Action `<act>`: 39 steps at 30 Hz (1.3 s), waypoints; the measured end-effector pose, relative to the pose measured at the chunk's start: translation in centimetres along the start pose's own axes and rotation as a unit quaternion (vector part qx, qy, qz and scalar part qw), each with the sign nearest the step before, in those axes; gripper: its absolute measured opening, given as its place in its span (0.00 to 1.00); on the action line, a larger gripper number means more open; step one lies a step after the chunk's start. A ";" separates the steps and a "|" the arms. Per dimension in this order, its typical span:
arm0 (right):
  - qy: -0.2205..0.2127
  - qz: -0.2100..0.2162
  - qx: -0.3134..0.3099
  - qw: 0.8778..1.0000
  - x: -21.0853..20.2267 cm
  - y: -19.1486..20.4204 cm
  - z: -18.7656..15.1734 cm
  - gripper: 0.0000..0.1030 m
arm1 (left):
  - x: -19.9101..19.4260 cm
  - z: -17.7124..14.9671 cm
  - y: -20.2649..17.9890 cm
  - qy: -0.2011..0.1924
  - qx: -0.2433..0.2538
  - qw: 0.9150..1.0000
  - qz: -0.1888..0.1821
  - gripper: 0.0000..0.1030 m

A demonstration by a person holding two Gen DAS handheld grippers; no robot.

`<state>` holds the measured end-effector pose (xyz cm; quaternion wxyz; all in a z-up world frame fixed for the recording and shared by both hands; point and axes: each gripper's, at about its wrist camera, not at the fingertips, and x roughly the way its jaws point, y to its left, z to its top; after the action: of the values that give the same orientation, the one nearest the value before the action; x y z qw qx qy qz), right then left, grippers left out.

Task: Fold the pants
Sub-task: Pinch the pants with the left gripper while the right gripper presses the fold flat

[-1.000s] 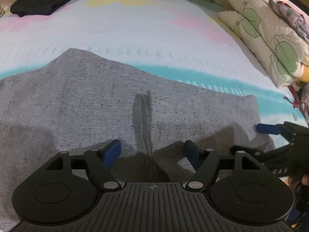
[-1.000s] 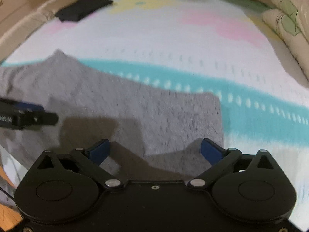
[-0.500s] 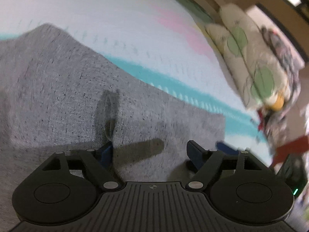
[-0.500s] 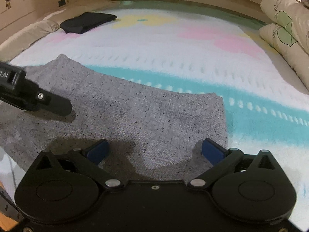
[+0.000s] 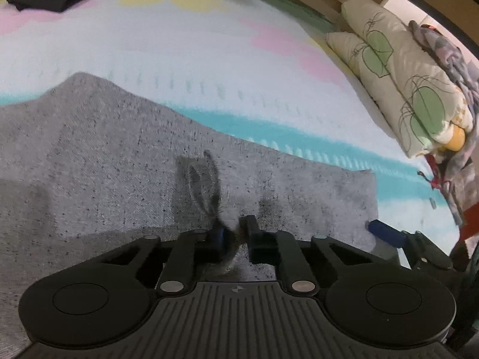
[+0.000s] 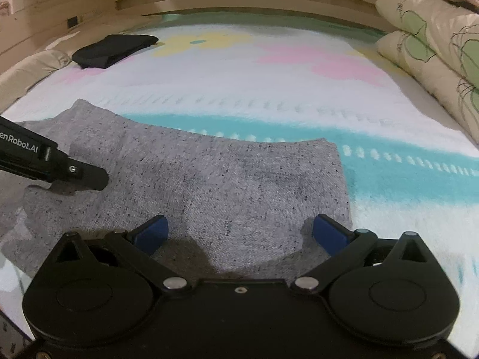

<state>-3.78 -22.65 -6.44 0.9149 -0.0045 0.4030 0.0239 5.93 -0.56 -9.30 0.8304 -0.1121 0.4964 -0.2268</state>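
Grey speckled pants [image 5: 119, 164] lie flat on a bed with a pastel sheet; they also show in the right wrist view [image 6: 227, 179]. My left gripper [image 5: 235, 236] is shut on a pinch of the pants' near edge, and it shows from the side in the right wrist view [image 6: 86, 179]. My right gripper [image 6: 239, 233] is open, low over the pants' right end, with its fingers on either side of the fabric edge. One blue fingertip [image 5: 381, 230] of it shows in the left wrist view.
A folded black garment [image 6: 110, 49] lies at the far left of the bed [image 6: 269, 89]. Pillows with green leaf prints [image 5: 398, 83] are stacked along the right side. A wooden headboard [image 6: 239, 0] runs behind.
My left gripper has closed from open onto the pants' near edge. My right gripper has stayed open and settled lower at the pants' right end.
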 end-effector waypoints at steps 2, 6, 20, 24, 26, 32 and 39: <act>-0.001 -0.011 0.000 1.000 -0.2 0.3 0.0 1.00 | -0.5 -0.1 0.1 -0.005 0.000 1.000 0.003 0.08; -0.004 -0.013 -0.003 1.000 -0.3 0.8 0.1 0.99 | -1.9 -0.1 0.5 -0.021 0.002 1.000 0.013 0.07; 0.020 0.005 0.001 1.000 0.2 2.2 2.6 0.99 | -1.9 0.6 4.5 0.005 -0.064 0.996 0.057 0.19; 0.053 0.006 0.001 0.999 1.6 1.7 2.2 0.99 | -3.5 1.0 4.1 -0.017 -0.046 0.993 0.110 0.27; 0.053 0.005 0.000 0.999 1.7 1.8 2.2 0.99 | -4.4 0.9 3.7 -0.035 -0.030 0.990 0.134 0.28; 0.051 -0.005 0.000 0.999 2.1 2.2 2.2 0.99 | -3.7 -1.9 2.2 0.026 0.034 0.989 0.139 0.31; 0.078 -0.008 0.006 0.997 2.4 2.4 2.9 0.99 | -5.5 -3.7 2.4 -0.003 0.032 0.987 0.160 0.37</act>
<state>-0.12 -20.09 -6.22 0.8810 -0.0038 0.4728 0.0136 1.15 4.38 -7.84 0.8606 -0.0051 0.4980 -0.1069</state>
